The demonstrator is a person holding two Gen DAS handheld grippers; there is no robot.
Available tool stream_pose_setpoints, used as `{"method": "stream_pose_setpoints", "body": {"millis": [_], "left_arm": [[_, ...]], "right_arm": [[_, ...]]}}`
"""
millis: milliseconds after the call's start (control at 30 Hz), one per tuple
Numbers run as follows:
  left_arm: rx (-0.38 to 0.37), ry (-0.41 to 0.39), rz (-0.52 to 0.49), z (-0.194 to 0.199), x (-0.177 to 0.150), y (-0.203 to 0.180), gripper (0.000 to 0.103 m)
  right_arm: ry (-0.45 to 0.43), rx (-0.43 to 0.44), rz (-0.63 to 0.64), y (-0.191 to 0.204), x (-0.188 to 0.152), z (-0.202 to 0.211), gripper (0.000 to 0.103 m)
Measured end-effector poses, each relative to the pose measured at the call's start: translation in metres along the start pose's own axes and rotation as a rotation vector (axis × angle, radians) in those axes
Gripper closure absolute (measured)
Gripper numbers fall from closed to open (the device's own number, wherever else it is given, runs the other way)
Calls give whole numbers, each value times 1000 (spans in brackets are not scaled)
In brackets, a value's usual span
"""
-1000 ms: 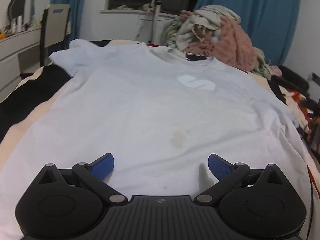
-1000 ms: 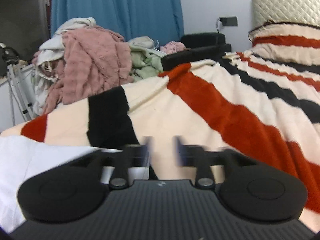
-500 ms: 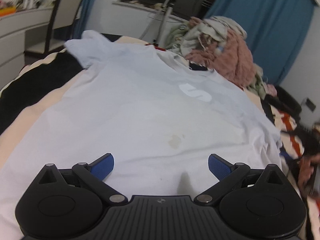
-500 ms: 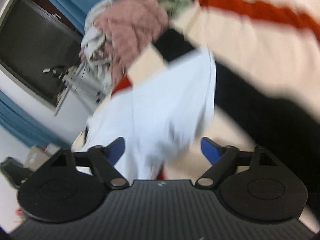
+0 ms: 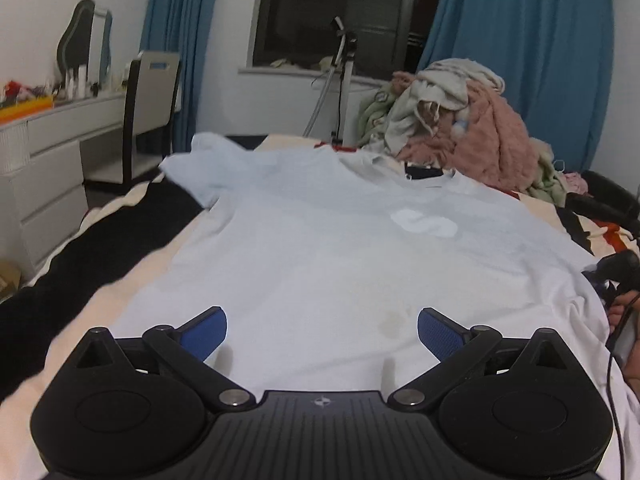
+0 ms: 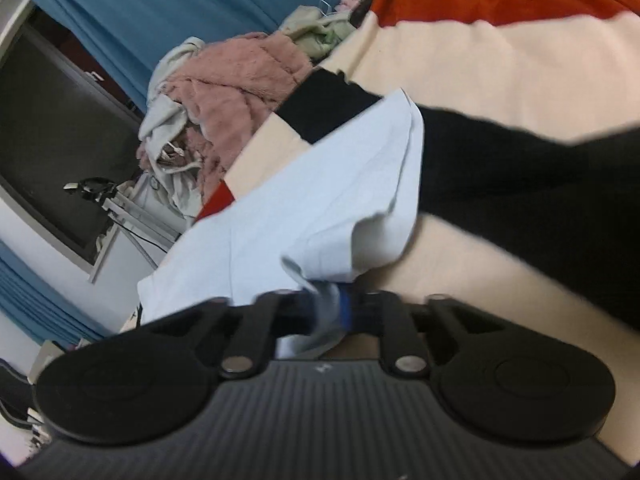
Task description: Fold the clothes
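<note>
The pale blue cotton T-shirt lies flat on the striped knitted blanket. The left gripper hovers wide open and empty above its hem, while the right gripper, at 3 o'clock, is closed on the shirt's edge.

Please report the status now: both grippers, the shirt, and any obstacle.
Left gripper open above light blue T-shirt. Right gripper shut on its side edge. Clothes pile beyond the collar, not in the way.
</note>
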State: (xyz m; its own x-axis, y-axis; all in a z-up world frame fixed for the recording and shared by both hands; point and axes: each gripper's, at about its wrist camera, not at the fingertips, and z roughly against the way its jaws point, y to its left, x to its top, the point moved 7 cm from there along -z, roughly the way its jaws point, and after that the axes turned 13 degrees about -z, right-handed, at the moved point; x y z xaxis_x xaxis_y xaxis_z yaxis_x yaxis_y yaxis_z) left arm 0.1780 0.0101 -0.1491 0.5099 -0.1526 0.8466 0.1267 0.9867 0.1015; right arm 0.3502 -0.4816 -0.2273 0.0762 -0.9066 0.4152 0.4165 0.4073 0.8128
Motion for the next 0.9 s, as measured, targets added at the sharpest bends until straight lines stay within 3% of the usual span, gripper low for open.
{"method": "stream_pose_setpoints", "body": {"millis": [167, 333, 400, 433, 467, 700, 900], "left_arm": [[-38, 20, -7, -9, 1, -7, 0], [-58, 60, 25, -19, -2, 0, 0], [-64, 65, 28, -20, -1, 2, 0], [-67, 65, 27, -19, -1, 3, 0], [-67, 61, 23, -17, -1, 3, 0], [-94, 31, -3, 6, 5, -3, 1], [-102, -12, -31, 40, 7, -7, 1]], "right_arm": [[-73, -32, 43, -1, 34, 18, 95], [1, -44, 63, -17, 37, 26, 89], [11, -58, 82, -16, 37, 39, 66], [11, -68, 105, -13, 36, 47, 37], [4, -67, 129, -6, 34, 60, 19], [-4, -6, 330, 49, 0, 181, 19], [40, 30, 505, 57, -59, 286, 19]]}}
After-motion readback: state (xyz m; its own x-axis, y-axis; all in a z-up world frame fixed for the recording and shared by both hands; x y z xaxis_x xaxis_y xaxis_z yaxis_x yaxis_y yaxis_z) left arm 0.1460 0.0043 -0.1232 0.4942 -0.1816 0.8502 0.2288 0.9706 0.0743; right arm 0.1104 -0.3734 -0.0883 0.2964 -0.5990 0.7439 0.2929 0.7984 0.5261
